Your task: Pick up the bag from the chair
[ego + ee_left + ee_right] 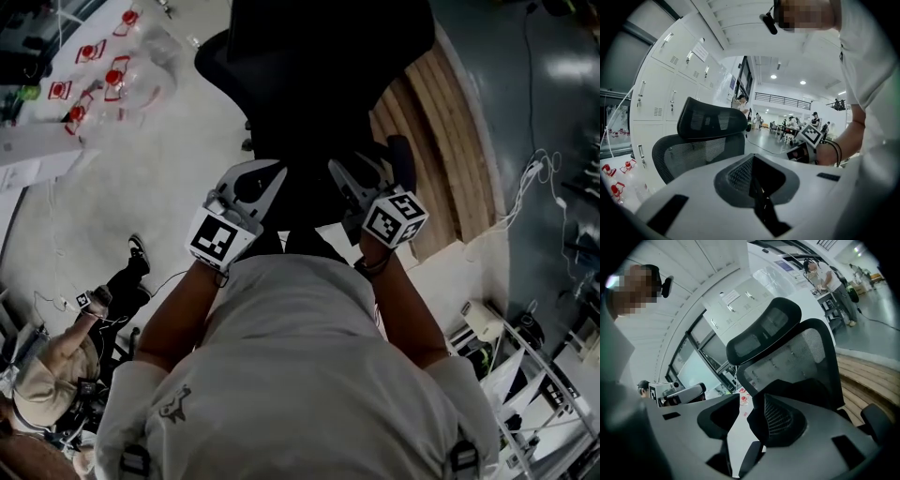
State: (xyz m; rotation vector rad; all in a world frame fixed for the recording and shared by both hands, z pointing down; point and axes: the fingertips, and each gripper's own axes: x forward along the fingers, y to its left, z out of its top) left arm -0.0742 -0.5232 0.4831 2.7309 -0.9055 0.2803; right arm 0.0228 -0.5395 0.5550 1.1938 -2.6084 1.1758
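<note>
A black mesh office chair [319, 75] stands right in front of me, dark and hard to read from the head view. In the right gripper view a dark mass [811, 392] lies at the foot of the chair's backrest [797, 352]; I cannot tell whether it is the bag. My left gripper [270, 178] is at the seat's left, and its jaws [754, 164] are shut with only a dark seam between them. My right gripper [352, 178] is at the seat's right, and its jaws [749, 401] stand open, with pale floor showing through the gap.
A curved wooden platform [441, 141] lies right of the chair. The chair's armrest [401, 159] is beside my right gripper. A person sits on the floor at lower left [84, 337]. Red-capped clear bottles [103, 75] are at upper left, white lockers [661, 79] stand behind the chair, and cables [525, 187] trail at right.
</note>
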